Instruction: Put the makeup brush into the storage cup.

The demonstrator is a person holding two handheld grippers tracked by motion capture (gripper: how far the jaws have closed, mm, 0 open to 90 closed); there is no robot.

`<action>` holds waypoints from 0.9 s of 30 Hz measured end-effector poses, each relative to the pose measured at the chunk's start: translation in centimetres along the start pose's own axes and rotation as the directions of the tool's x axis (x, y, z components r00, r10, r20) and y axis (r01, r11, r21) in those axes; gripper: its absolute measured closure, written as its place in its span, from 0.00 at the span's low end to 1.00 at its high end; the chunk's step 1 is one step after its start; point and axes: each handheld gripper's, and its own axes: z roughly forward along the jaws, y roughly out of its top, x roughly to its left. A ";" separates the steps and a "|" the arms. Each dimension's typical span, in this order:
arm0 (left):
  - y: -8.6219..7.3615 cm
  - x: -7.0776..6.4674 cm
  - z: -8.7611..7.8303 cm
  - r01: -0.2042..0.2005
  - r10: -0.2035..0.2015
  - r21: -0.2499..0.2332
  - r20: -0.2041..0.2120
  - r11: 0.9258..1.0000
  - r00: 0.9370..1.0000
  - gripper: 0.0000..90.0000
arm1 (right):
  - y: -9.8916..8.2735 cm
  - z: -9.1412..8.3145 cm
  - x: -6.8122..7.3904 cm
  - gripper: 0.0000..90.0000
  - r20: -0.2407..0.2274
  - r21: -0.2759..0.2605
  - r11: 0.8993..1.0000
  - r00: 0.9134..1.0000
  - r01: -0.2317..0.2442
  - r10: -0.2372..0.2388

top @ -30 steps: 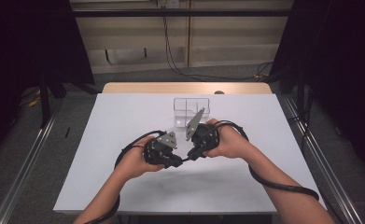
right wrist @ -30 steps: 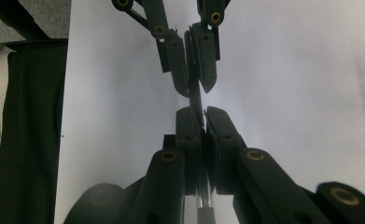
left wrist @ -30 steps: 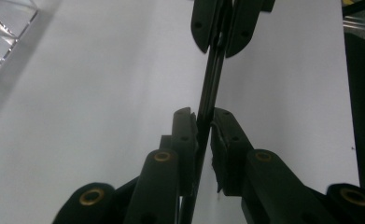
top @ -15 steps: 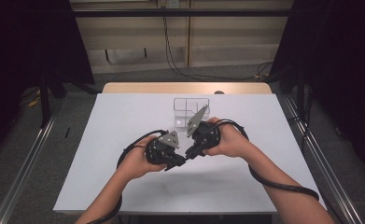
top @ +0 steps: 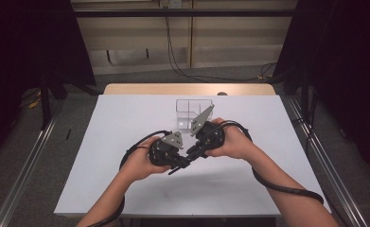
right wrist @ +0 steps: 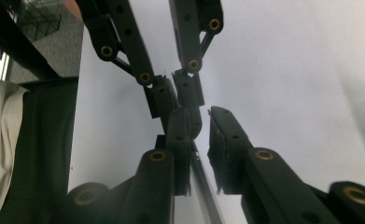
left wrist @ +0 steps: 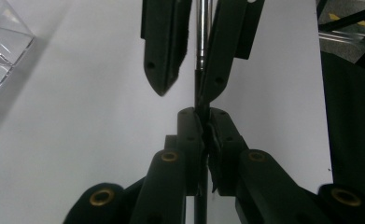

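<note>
Left hand-held gripper (left wrist: pixel 202 128) clamps a thin metal rod (left wrist: pixel 200 32); right hand-held gripper (right wrist: pixel 200 122) has just been opening around it, near clear divided container (top: pixel 193 113).

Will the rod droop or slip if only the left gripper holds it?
Probably stiff: the thin rod runs straight. Its shiny metal looks slippery; it may pivot in the left gripper, shut on it, as the right gripper has just been opening its jaws.

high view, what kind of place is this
Probably a lab recording station: a white table ringed by dark curtains, cables along the floor, and a person working handheld tongs on it.
</note>
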 end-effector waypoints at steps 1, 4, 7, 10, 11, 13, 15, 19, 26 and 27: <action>0.0 0.1 -0.1 0.006 -0.005 0.004 -0.002 1.000 1.000 0.94 | -0.1 -0.1 0.0 0.82 0.005 -0.014 1.000 1.000 -0.009 0.009; -0.3 0.3 -0.3 0.017 -0.017 0.000 -0.011 1.000 1.000 0.94 | -0.5 -0.6 -0.3 0.76 0.011 -0.051 0.998 1.000 -0.025 0.025; -0.6 0.5 -0.4 0.030 -0.030 -0.007 -0.013 1.000 0.999 0.94 | -1.0 -1.0 -0.4 0.71 0.016 -0.098 0.995 0.999 -0.036 0.038; -0.7 0.6 -0.6 0.037 -0.037 -0.011 -0.019 0.999 0.999 0.94 | -1.6 -1.3 -0.5 0.61 0.031 -0.129 0.991 0.998 -0.045 0.050; -0.8 0.6 -0.6 0.040 -0.041 -0.012 -0.022 0.999 0.999 0.94 | -1.9 -1.3 -0.6 0.60 0.035 -0.141 0.989 0.998 -0.053 0.058; -0.8 0.7 -0.7 0.043 -0.043 -0.016 -0.024 0.999 0.999 0.94 | -2.4 -1.5 -0.8 0.52 0.040 -0.182 0.981 0.996 -0.069 0.078; -0.8 0.7 -0.8 0.051 -0.051 -0.023 -0.029 0.998 0.998 0.94 | -2.9 -1.6 -0.9 0.49 0.043 -0.202 0.975 0.994 -0.086 0.097; -0.8 0.8 -0.9 0.055 -0.057 -0.035 -0.032 0.998 0.998 0.94 | -3.7 -1.6 -1.0 0.42 0.040 -0.228 0.968 0.992 -0.107 0.119; -0.8 0.9 -1.0 0.062 -0.064 -0.050 -0.036 0.997 0.997 0.94 | -4.8 -1.3 -1.0 0.32 0.028 -0.266 0.954 0.989 -0.135 0.148; -0.8 0.9 -1.0 0.064 -0.067 -0.056 -0.038 0.996 0.997 0.94 | -5.0 -1.2 -1.1 0.31 0.024 -0.275 0.951 0.988 -0.142 0.154</action>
